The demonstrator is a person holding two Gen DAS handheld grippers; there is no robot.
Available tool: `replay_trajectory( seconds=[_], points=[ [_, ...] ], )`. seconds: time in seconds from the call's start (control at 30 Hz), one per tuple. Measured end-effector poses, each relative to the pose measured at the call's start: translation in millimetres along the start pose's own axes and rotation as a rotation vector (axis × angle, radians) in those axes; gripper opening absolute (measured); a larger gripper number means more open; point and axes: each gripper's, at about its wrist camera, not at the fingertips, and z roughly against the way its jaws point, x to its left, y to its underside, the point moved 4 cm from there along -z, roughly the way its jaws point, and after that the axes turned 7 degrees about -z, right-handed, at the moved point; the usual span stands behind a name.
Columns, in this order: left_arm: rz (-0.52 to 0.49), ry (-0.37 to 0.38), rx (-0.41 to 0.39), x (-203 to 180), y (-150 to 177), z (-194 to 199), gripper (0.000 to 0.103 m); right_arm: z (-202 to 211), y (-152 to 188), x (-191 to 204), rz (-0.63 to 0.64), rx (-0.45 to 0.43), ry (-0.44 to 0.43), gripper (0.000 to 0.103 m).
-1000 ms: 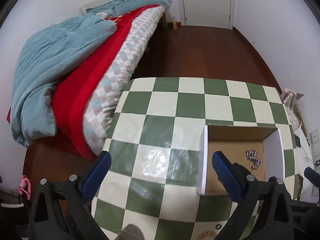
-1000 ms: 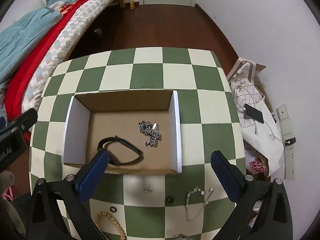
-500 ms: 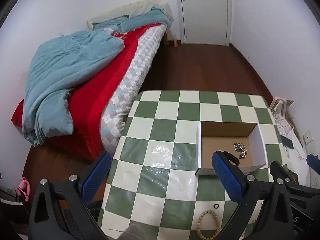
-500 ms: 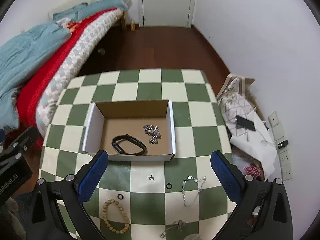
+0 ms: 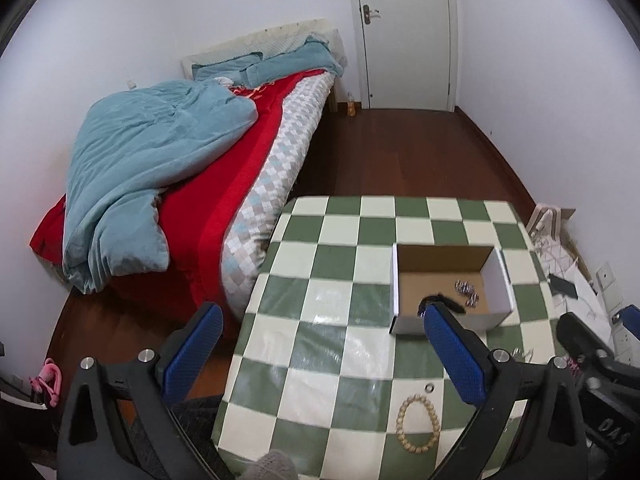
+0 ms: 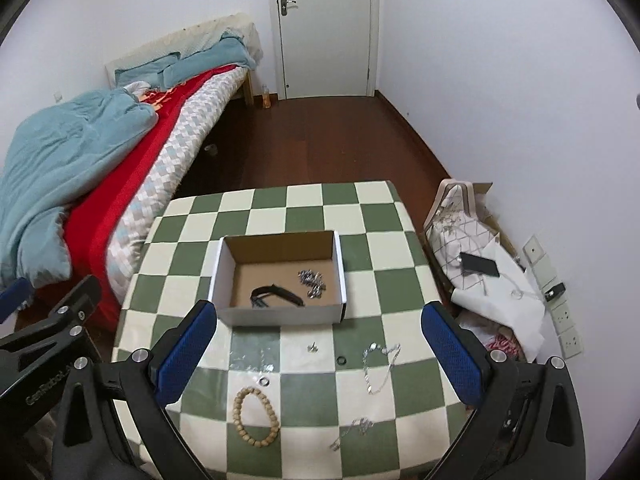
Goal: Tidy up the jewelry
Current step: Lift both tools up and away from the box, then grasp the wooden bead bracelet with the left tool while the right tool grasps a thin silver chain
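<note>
Right hand-held gripper is spread and empty above the tabletop. The bead bracelet lies near-left of it, outside the box. The left hand-held gripper, also spread, is farther.

A bed stood left of the desk, which wore a green-and-cream checked cloth. On the bed lay a rumpled teal duvet over a red blanket and a diamond-patterned sheet. Beyond the desk a white door stood shut, with a small orange bottle on the dark wooden floor beside the bed's far corner. Right of the desk lay a black phone on white papers, near wall sockets. A pink item sat on the floor left of the desk.
</note>
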Motion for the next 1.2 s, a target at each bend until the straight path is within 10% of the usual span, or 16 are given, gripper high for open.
replay_trajectory(
  seconds=[0.23, 0.37, 0.47, 0.77, 1.03, 1.2],
  points=[
    [-0.038, 0.011, 0.177, -15, 61, -42, 0.103, -31, 54, -42, -0.078, 0.151, 0.032, 0.103],
    [-0.08, 0.035, 0.284, -36, 95, -73, 0.102, -67, 93, -74, -0.14, 0.289, 0.071, 0.071],
    [-0.121, 0.064, 0.355, -56, 116, -96, 0.102, -94, 121, -97, -0.197, 0.377, 0.078, 0.066],
    [-0.19, 0.126, 0.482, -101, 147, -135, 0.074, -135, 170, -109, -0.258, 0.515, 0.041, 0.062],
    [-0.266, 0.144, 0.452, -117, 158, -132, 0.007, -143, 186, -73, -0.145, 0.529, 0.052, 0.049],
    [-0.261, 0.114, 0.439, -109, 165, -130, 0.007, -142, 192, -54, -0.033, 0.485, 0.109, 0.03]
  ],
)
